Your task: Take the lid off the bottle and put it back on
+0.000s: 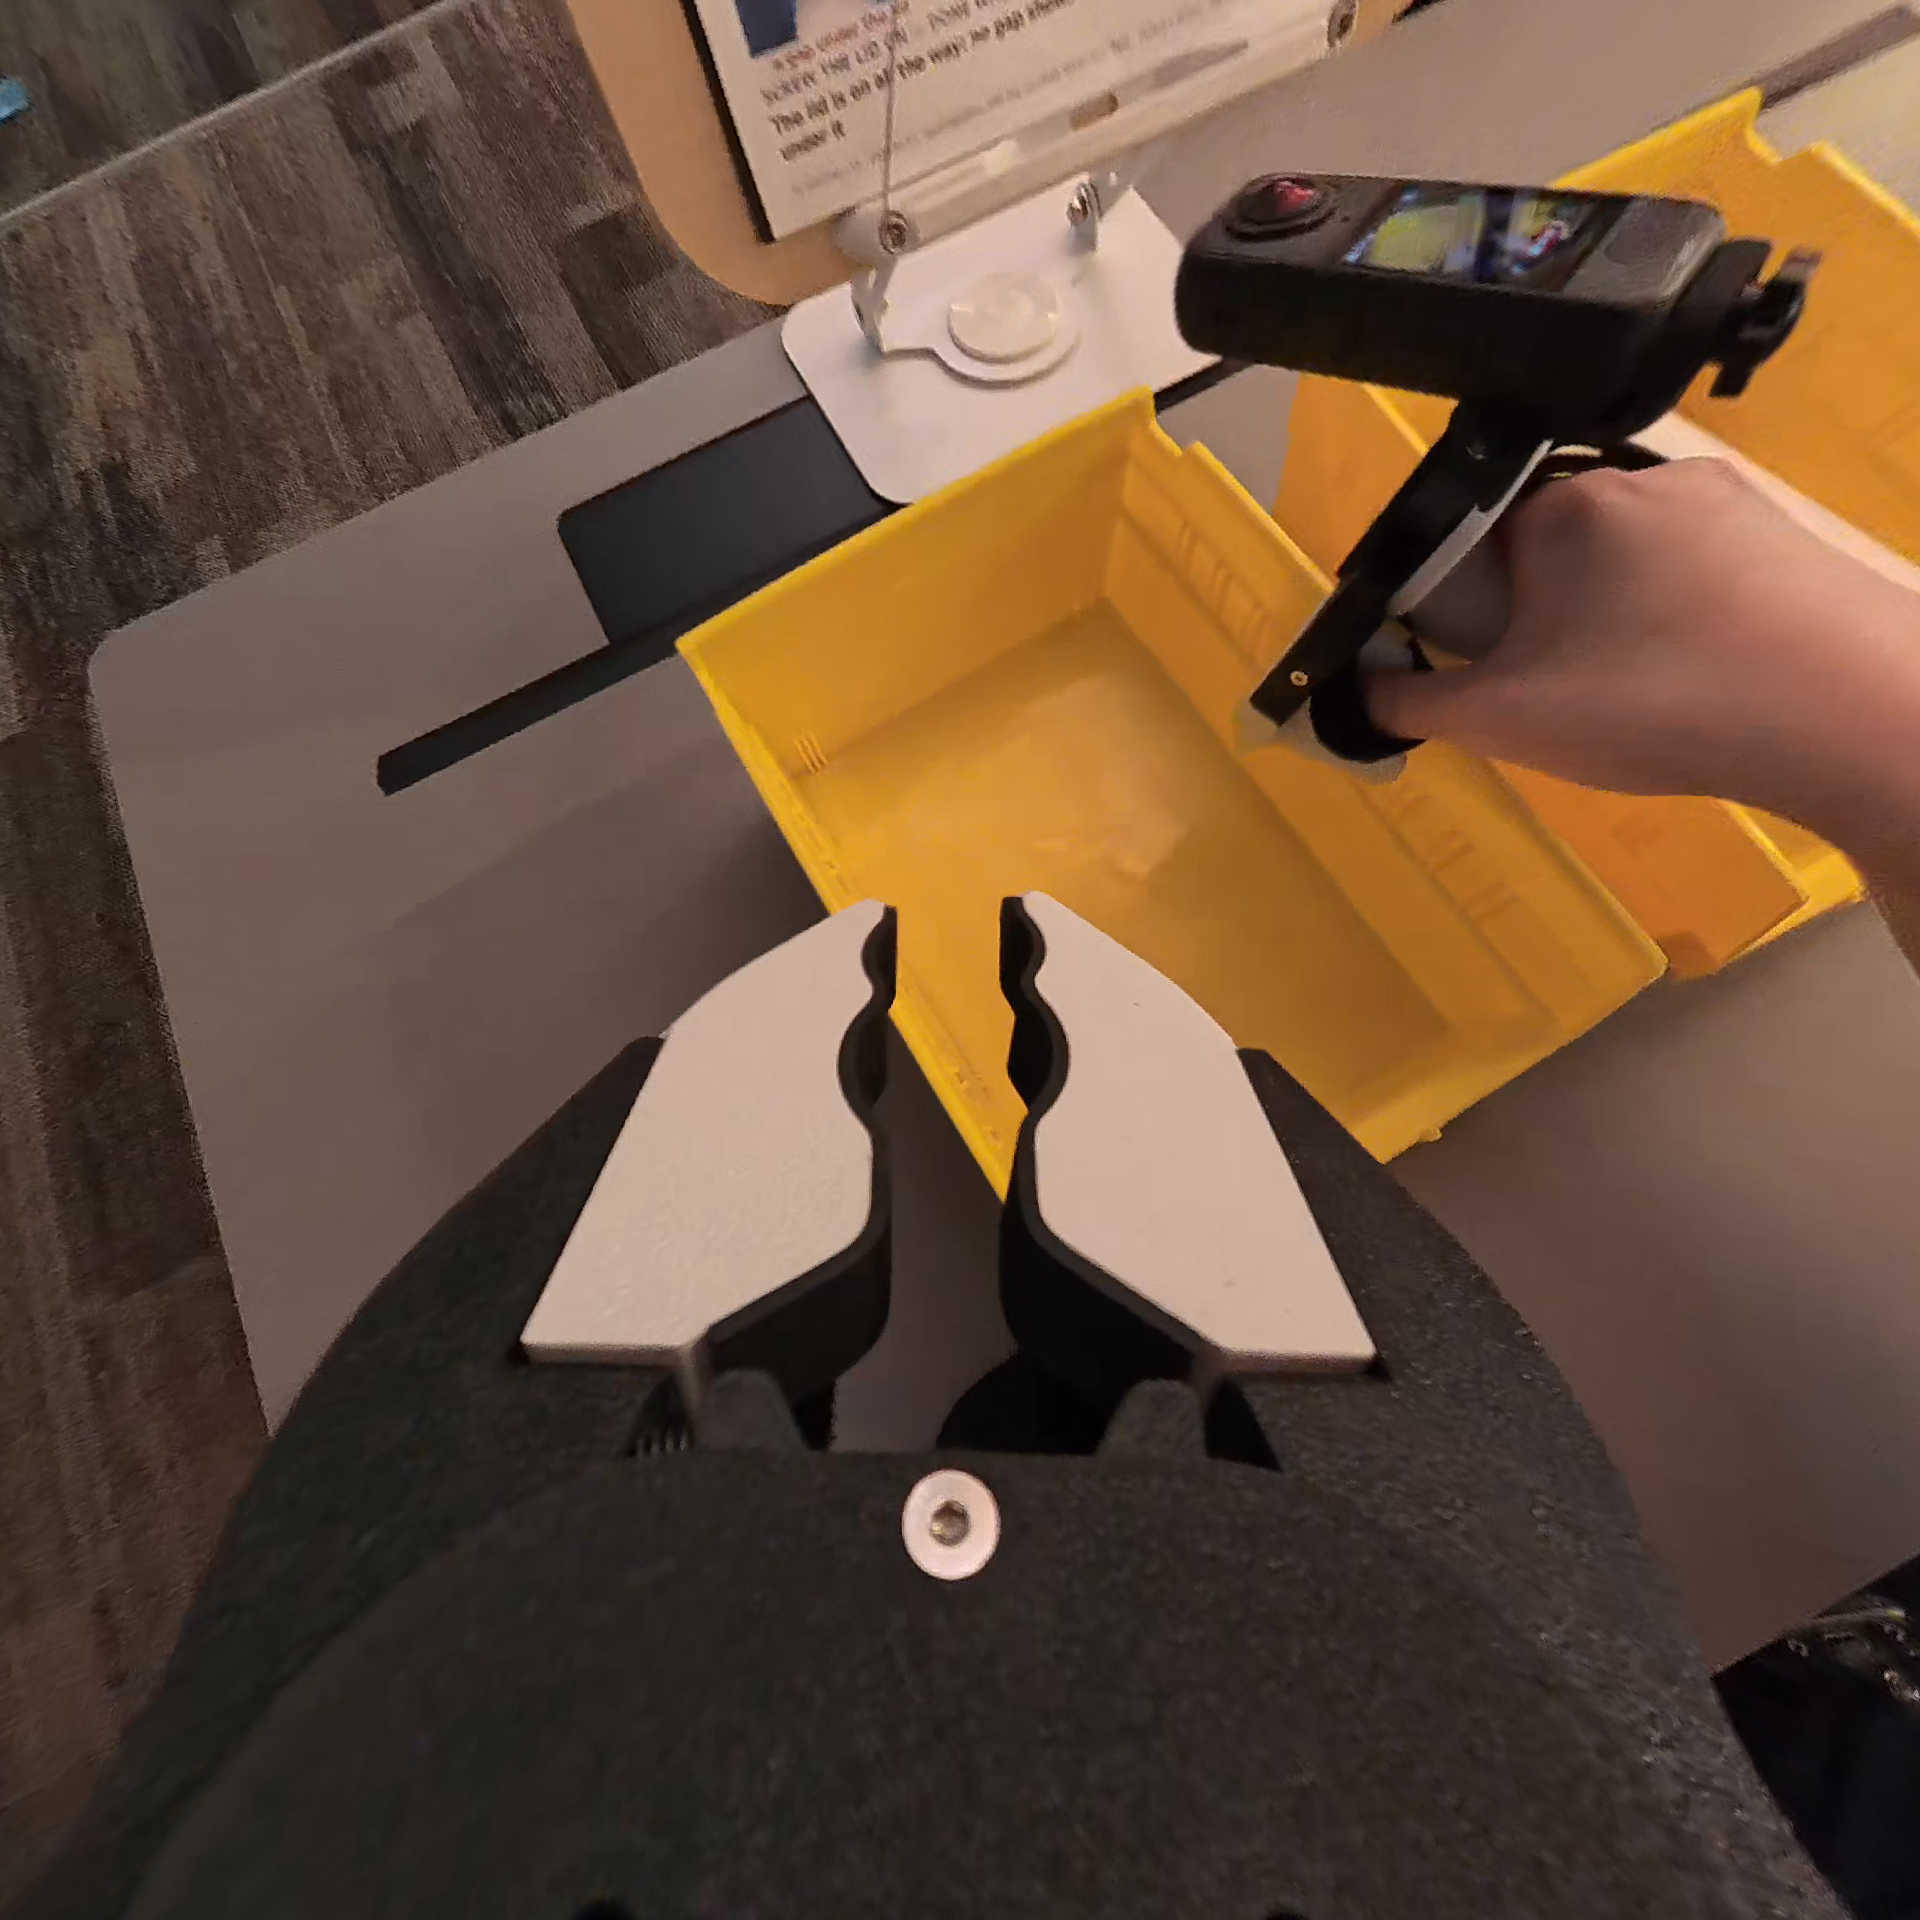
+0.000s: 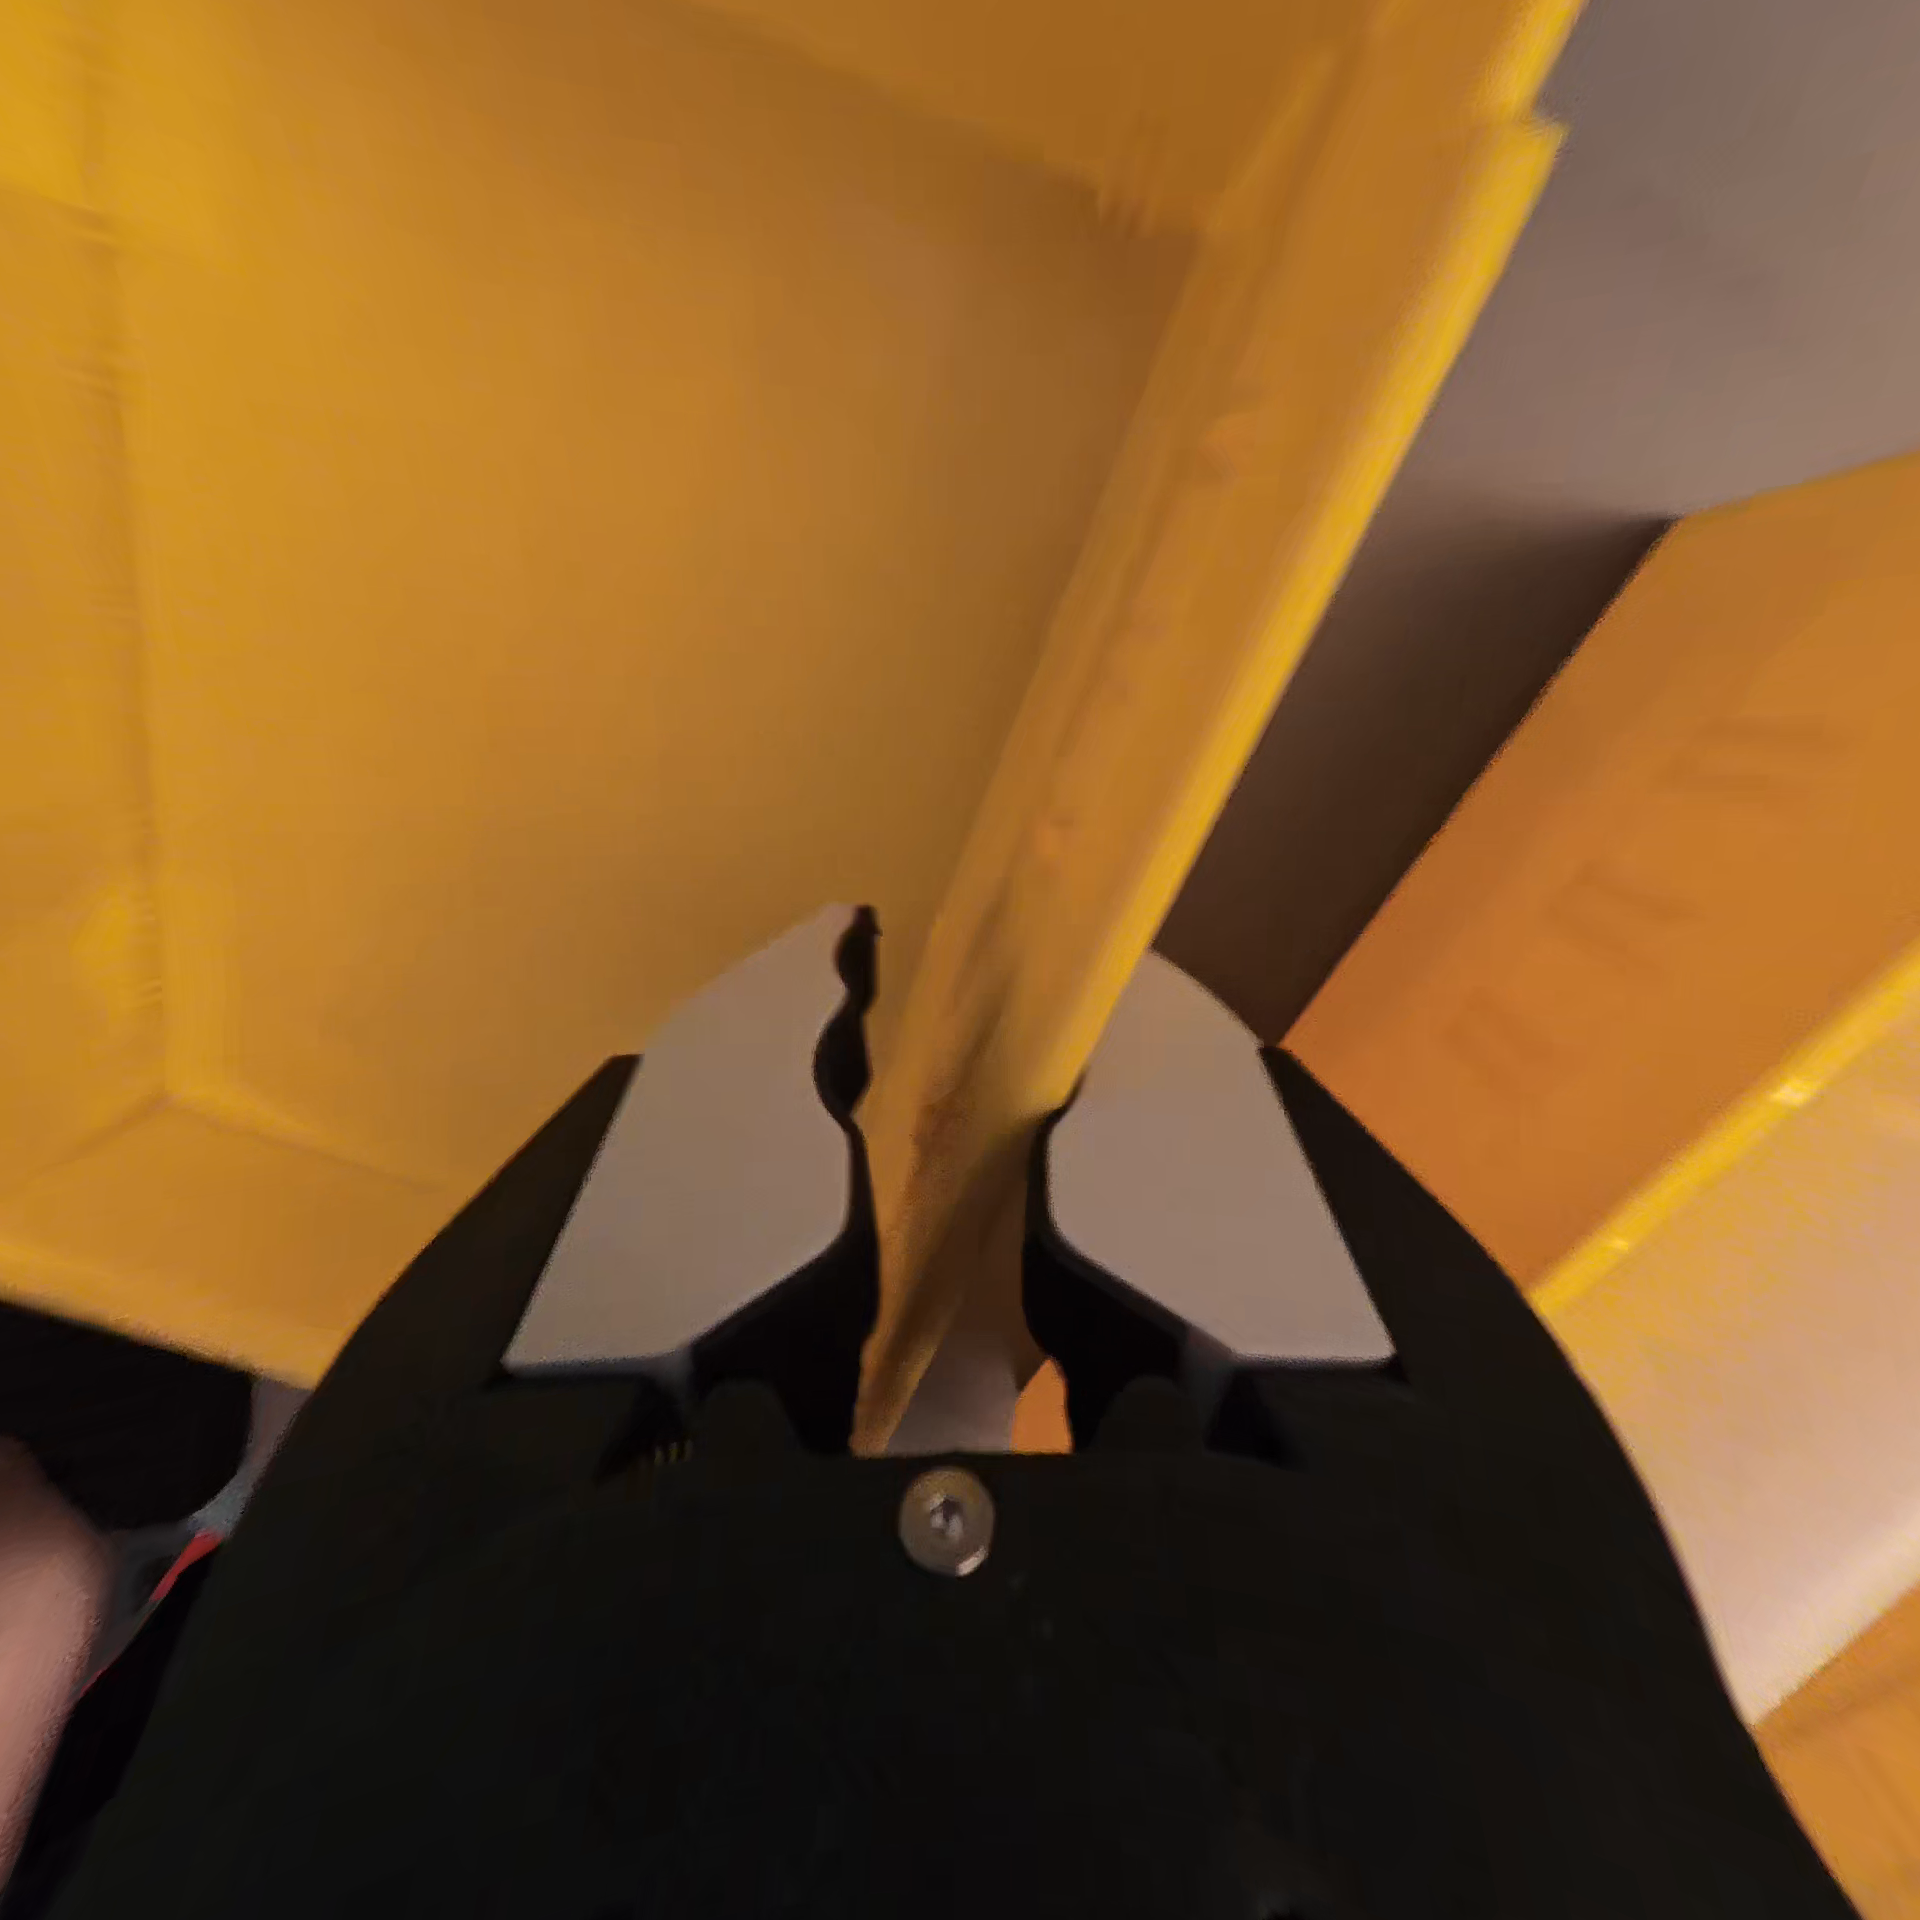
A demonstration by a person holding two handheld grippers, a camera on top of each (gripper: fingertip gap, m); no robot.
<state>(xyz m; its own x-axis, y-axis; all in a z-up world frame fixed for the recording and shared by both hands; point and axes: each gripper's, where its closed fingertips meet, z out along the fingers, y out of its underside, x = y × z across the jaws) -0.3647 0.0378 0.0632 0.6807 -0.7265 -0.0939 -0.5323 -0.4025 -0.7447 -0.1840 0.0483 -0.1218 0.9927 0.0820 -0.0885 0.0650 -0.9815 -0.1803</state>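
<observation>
Left gripper (image 1: 943, 914) is hovering at 6 o'clock over the grey table (image 1: 436, 935), jaws parted with a narrow gap, holding nothing. Its tips are sitting just above the near rim of the first yellow bin (image 1: 1091, 582), whose near corner is showing through the gap.

Right gripper (image 2: 971, 997) is straddling that bin's side wall (image 2: 1195, 623): 1 finger (image 2: 727, 1143) inside the bin, the other outside, the wall running between the jaws toward 1 o'clock. Whether the pads are pressing the wall, cannot tell; the view is blurred.

Inside the bin, something pale and see-through (image 1: 1081, 800) is lying on the floor; too blurred to say if it is the bottle. No lid is making itself out.

At 2 o'clock a person's hand (image 1: 1621, 623) is gripping the right gripper's handle above the far wall. A second yellow bin (image 1: 1756, 177) is sitting just beyond, a thin strip of table between the 2.

At 12 o'clock, a white stand base (image 1: 1039, 416) carrying a printed sheet. Left of the bin, bare table is running to its rounded edge at 9 o'clock.
</observation>
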